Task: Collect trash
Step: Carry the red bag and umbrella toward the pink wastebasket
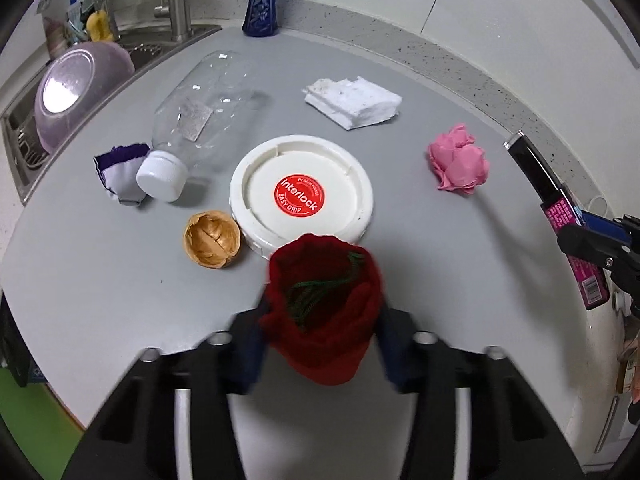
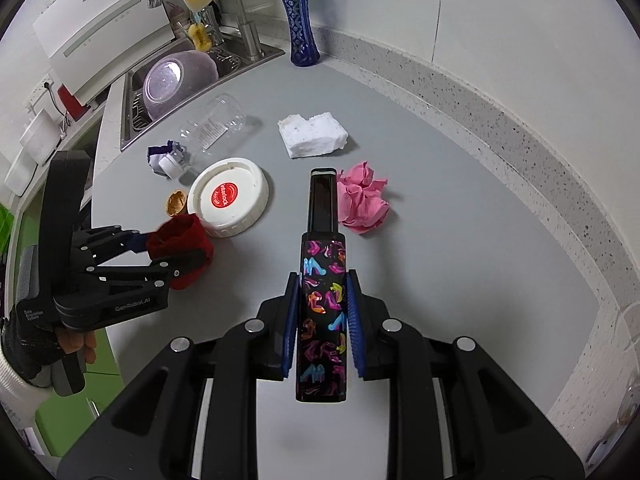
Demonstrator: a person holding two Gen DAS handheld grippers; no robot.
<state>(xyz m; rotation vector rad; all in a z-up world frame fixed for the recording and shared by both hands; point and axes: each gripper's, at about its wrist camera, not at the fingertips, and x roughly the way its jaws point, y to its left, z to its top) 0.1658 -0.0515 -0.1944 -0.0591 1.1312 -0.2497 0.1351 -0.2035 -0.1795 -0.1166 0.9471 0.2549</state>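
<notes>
Left wrist view first: my left claw (image 1: pixel 320 344) has its blue pads pressed against the sides of a red knitted pouch (image 1: pixel 322 312), jaws narrowed around the soft cloth, mouth of the pouch facing up and forward with a green cord inside. Just beyond the pouch, touching its far edge in this view, lies the white lid (image 1: pixel 302 196) with a red sticker. Left of the lid sits a gold foil cup (image 1: pixel 212 245), farther left a clear plastic bottle (image 1: pixel 200 128) lying on its side, cap toward me, long axis running away toward the sink (image 1: pixel 24 152). A purple and white scrap (image 1: pixel 118 174) rests beside the cap, a white foam piece (image 1: pixel 354 102) lies beyond the lid, and a pink crumpled paper (image 1: pixel 458 162) well to the right. Right wrist view next: my right claw (image 2: pixel 322 320) is clamped tight on a black stick with coloured shoe prints (image 2: pixel 322 312), its long axis straight ahead along my fingers, dark tip toward the pink crumpled paper (image 2: pixel 362 204), which lies just right of that tip. My left claw (image 2: pixel 176 258) shows at left, gripping the red knitted pouch (image 2: pixel 180 250). I judge the pink paper nearer my right hand, the gold cup and lid nearer my left, though both claws are occupied on the grey counter (image 2: pixel 460 260).
</notes>
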